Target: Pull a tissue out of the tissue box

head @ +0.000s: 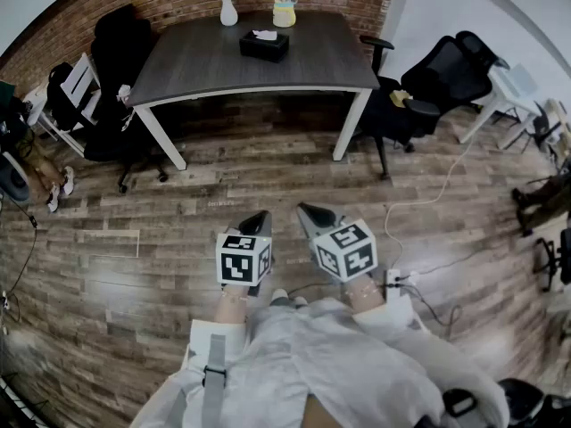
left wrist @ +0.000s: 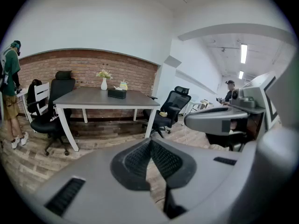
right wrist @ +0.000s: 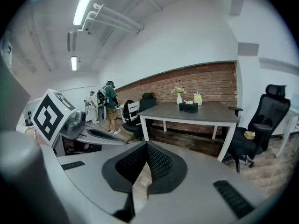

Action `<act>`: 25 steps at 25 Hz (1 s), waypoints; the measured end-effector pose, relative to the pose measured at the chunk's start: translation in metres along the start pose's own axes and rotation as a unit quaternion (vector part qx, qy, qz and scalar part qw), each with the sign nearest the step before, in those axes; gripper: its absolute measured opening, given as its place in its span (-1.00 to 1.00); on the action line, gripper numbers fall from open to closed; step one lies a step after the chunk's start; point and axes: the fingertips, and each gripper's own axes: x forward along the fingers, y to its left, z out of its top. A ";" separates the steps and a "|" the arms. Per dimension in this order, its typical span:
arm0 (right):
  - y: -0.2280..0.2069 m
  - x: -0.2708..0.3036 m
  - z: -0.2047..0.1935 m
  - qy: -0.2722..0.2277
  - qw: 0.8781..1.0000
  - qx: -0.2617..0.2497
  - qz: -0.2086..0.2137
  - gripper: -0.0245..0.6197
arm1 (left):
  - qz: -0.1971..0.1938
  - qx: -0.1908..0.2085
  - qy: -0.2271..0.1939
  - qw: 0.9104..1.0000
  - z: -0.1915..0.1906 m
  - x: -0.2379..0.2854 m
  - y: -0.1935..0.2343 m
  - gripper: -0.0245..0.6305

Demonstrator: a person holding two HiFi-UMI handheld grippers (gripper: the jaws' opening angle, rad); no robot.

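In the lower middle of the head view, the left gripper [head: 260, 215] hangs over the wooden floor with its jaws pressed together and nothing between them. Its own view shows the same: the black pads [left wrist: 138, 160] meet at the tip.

The tissue box [head: 264, 45] sits well apart from it, almost straight up the frame, toward the far side of the grey worktop [head: 205, 65]. Its long side runs across the picture, and a white tissue [head: 265, 35] pokes up from the top slot. A vase of flowers [head: 228, 9] and a yellow cup [head: 284, 12] stand just behind the box.

Just right of the left gripper, the right gripper [head: 309, 209] is likewise closed and empty, tip angled up and slightly left.

Judged from this, the whole floor gap has yet to be crossed. The box lies up and left of the left jaws in the left gripper view, up and right of the right jaws in the right gripper view, so neither hand is clearly nearer.
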 end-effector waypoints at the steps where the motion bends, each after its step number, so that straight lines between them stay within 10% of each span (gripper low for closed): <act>1: -0.001 0.001 0.001 0.002 1.000 -0.001 -0.002 -0.92 | 0.000 0.001 0.001 1.000 0.002 0.000 0.001 -0.91; 25: 0.005 0.043 0.005 -0.001 0.999 0.023 -0.025 -0.92 | -0.087 0.052 -0.008 0.995 0.012 0.014 0.026 -0.91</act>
